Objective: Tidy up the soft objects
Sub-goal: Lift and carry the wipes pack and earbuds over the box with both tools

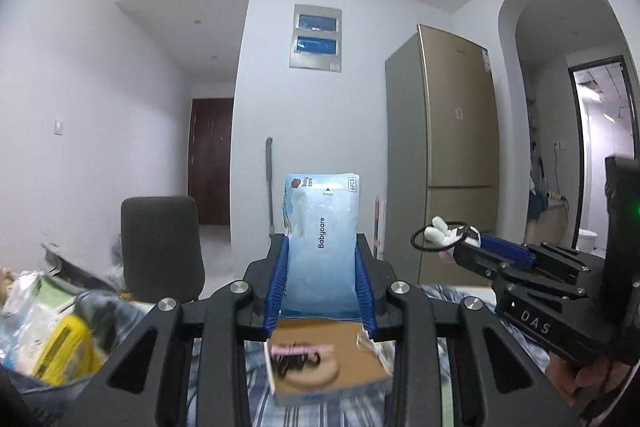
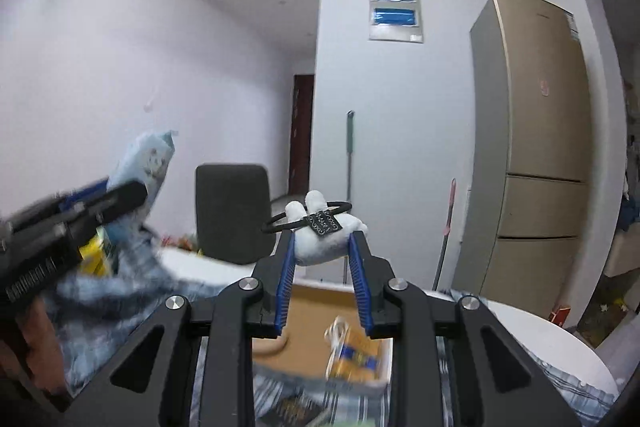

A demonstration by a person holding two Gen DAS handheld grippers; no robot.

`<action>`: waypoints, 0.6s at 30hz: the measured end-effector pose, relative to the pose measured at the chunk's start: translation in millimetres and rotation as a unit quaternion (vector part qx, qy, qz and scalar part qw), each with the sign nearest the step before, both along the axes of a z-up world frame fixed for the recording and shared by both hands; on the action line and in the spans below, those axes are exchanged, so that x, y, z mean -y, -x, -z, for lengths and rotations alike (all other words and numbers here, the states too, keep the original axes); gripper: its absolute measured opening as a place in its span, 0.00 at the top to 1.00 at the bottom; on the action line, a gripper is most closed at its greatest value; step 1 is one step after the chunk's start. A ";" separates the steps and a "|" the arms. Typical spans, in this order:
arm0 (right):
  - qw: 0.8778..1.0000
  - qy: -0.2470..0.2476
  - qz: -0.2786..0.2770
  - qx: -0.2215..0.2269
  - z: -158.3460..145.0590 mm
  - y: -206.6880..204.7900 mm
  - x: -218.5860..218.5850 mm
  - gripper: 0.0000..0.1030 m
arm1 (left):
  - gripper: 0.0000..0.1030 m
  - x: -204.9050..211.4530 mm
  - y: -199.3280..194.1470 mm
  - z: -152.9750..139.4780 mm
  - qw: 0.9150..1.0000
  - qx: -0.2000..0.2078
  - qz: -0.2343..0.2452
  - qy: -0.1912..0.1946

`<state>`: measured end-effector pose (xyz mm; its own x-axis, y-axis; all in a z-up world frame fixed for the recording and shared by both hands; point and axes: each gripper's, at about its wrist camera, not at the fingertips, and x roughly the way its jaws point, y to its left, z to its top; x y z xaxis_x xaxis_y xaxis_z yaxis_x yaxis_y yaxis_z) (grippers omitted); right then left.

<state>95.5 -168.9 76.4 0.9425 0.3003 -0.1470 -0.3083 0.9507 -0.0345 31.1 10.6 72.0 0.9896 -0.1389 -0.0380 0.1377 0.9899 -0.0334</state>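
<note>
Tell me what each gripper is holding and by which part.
Left gripper: pale blue Babycare pack, clamped across its lower sides. Right gripper: white plush hair tie, pinched by the plush's lower body.

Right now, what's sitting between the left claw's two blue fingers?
A light blue wipes pack, upright and pinched between the left claw's fingers, seen in the left wrist view.

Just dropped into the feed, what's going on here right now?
A person is sorting soft items with two handheld grippers, both raised above a cardboard box on a striped cloth. The left gripper is clamped on a light blue Babycare pack. The right gripper is shut on a small white plush charm with a black hair tie. Neither item is in the box yet.
</note>
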 end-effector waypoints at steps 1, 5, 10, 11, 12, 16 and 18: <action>1.000 -0.006 0.006 0.002 -0.5 -7.2 0.3 0.75 | 0.68 1.4 -10.3 0.8 1.000 0.003 0.000 0.002; 0.999 -0.012 0.035 -0.001 6.2 -42.4 1.9 0.75 | 0.68 6.0 -56.8 11.3 1.000 -0.005 -0.005 0.004; 0.998 -0.018 0.043 -0.038 28.8 -72.5 11.3 0.75 | 0.68 2.5 -105.5 33.8 0.998 -0.047 -0.005 0.029; 0.998 -0.018 0.041 -0.048 35.6 -76.5 12.0 0.75 | 0.68 3.8 -109.8 36.8 0.998 -0.052 -0.004 0.029; 0.997 -0.017 0.036 -0.060 42.8 -80.1 12.2 0.75 | 0.68 4.0 -114.9 42.4 0.998 -0.059 -0.004 0.027; 0.993 -0.023 0.010 -0.116 64.9 -93.4 11.5 0.75 | 0.68 4.2 -128.6 60.1 0.996 -0.089 0.009 0.021; 0.990 -0.026 -0.003 -0.136 70.4 -99.4 9.3 0.75 | 0.68 5.2 -132.1 64.6 0.995 -0.096 0.012 0.016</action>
